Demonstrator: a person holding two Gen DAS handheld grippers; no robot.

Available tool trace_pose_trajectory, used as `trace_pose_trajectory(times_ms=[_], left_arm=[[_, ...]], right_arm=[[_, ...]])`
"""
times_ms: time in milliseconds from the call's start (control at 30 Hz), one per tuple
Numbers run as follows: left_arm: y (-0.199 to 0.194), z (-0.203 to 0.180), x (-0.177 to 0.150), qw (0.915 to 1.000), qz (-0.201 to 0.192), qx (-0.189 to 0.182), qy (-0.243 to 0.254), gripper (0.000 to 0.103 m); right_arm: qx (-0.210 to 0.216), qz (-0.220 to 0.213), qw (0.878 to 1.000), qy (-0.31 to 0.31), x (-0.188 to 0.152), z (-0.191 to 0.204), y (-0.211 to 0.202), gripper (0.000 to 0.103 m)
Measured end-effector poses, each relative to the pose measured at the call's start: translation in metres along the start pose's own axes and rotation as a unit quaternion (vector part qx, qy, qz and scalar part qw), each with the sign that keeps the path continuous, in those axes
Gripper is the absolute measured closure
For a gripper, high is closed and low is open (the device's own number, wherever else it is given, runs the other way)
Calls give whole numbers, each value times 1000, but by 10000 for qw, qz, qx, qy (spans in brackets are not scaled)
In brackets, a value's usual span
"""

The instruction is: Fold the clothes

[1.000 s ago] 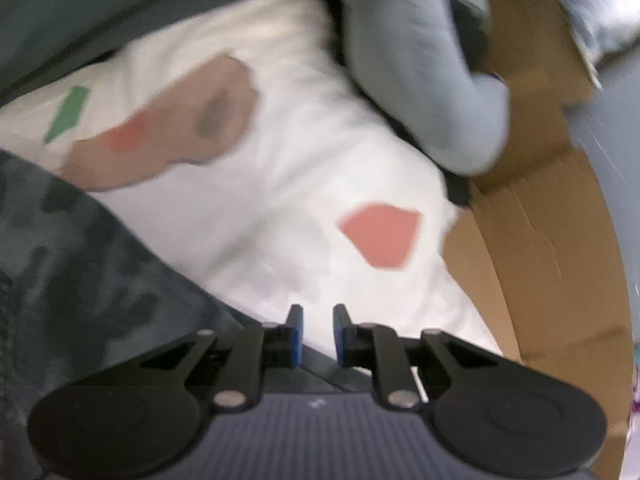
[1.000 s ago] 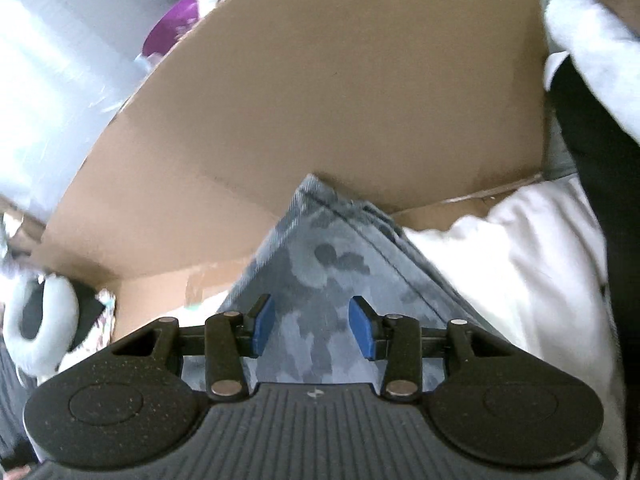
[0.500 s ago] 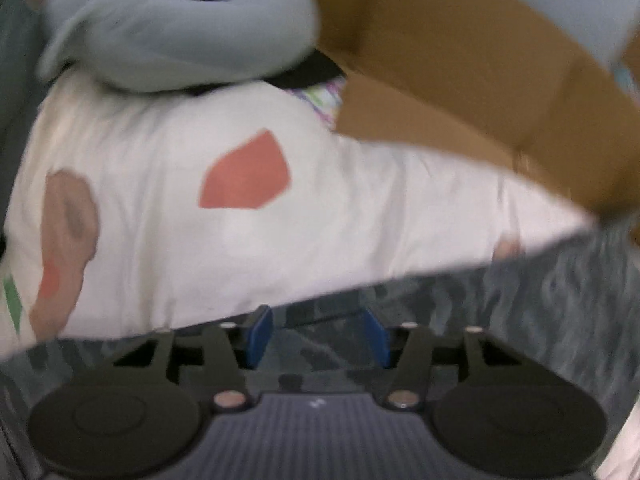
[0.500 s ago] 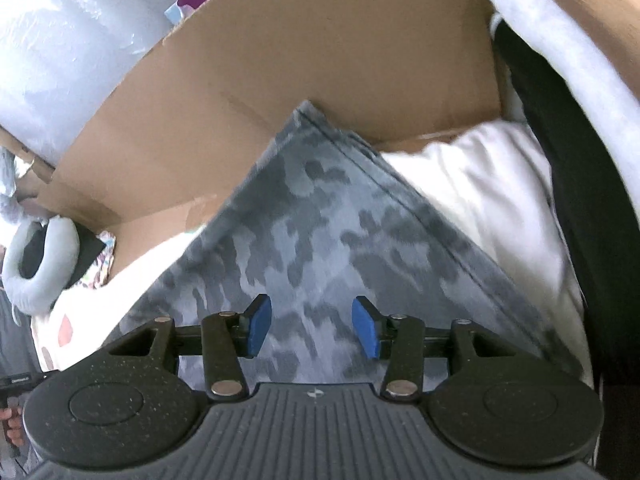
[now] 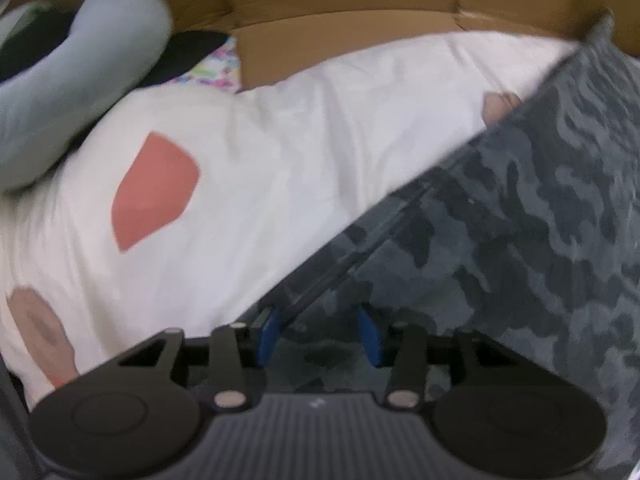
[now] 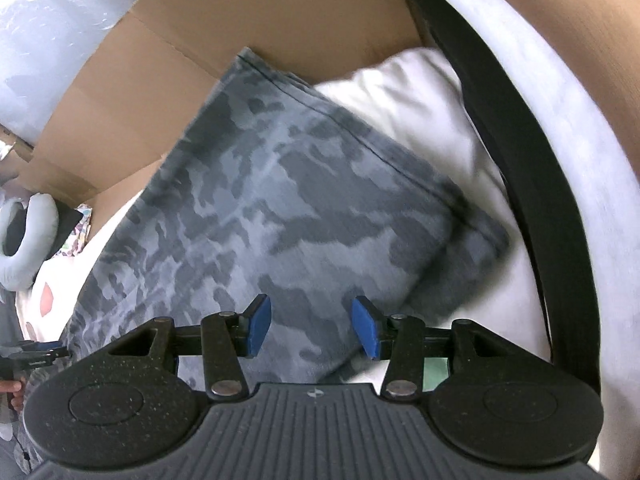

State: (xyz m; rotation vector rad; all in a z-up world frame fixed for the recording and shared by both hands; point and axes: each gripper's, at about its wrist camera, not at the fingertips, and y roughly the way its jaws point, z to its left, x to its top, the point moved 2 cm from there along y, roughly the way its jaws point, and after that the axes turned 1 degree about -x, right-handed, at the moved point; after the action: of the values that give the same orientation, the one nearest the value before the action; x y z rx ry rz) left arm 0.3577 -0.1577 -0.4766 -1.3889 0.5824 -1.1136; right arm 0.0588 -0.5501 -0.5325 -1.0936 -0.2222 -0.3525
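A grey camouflage garment [image 5: 520, 240] lies folded on white bedding [image 5: 280, 140] printed with coral patches. My left gripper [image 5: 318, 334] points steeply down at the garment's hemmed edge. Its jaws are closing, the hem crosses over the left pad, and cloth lies between the pads, which still stand apart. In the right wrist view the same garment [image 6: 280, 200] shows as a rough square. My right gripper [image 6: 312, 328] hovers open over its near corner, with nothing held between its pads.
Brown cardboard box walls [image 5: 360, 0] [image 6: 260, 12] rise behind the bedding. A pale grey neck pillow [image 5: 80, 72] [image 6: 28, 224] lies at the left. A black strap [image 6: 500, 120] over light grey fabric curves along the right side.
The left view has rolled strongly, so the garment now lies to the right. The left jaws went from nearly shut to wider apart. The right gripper drew back, showing more of the garment.
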Motion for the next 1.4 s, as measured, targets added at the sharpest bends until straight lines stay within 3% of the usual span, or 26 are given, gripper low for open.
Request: trace_pose_trajectory(times_ms=[33,200,433,633,900,1100,1333,1400], left_arm=[[-1,-1,0,10000,-18,10,86,91],[-14,1,1,9993,-246,50,273,99],[-23,9,9,9981,-572,124,174,99],[8,7,6,9988,-428,230,-75,98],[1,-3,5,9979,-447,437,-163,88],[-19,-27,19,9965,-793,153,-210,86],[-32,-86,53,9934,-1103,-329,31,86],[-31,-106,66,9920,-1152,-482,172,86]], right_arm=[[-3,7,10000,43,-2,-2,0,51],[6,-38,9998,173,-8,-9,1,51],[7,-123,9995,282,-11,-10,0,51],[-77,-387,9981,479,-8,-16,0,51],[-287,-705,9939,801,-9,-26,-10,51],[-373,-958,9905,913,-4,-35,-14,51],[-462,-1119,9856,1179,-2,-47,3,52],[-416,-1232,9841,1211,-2,-49,4,68]])
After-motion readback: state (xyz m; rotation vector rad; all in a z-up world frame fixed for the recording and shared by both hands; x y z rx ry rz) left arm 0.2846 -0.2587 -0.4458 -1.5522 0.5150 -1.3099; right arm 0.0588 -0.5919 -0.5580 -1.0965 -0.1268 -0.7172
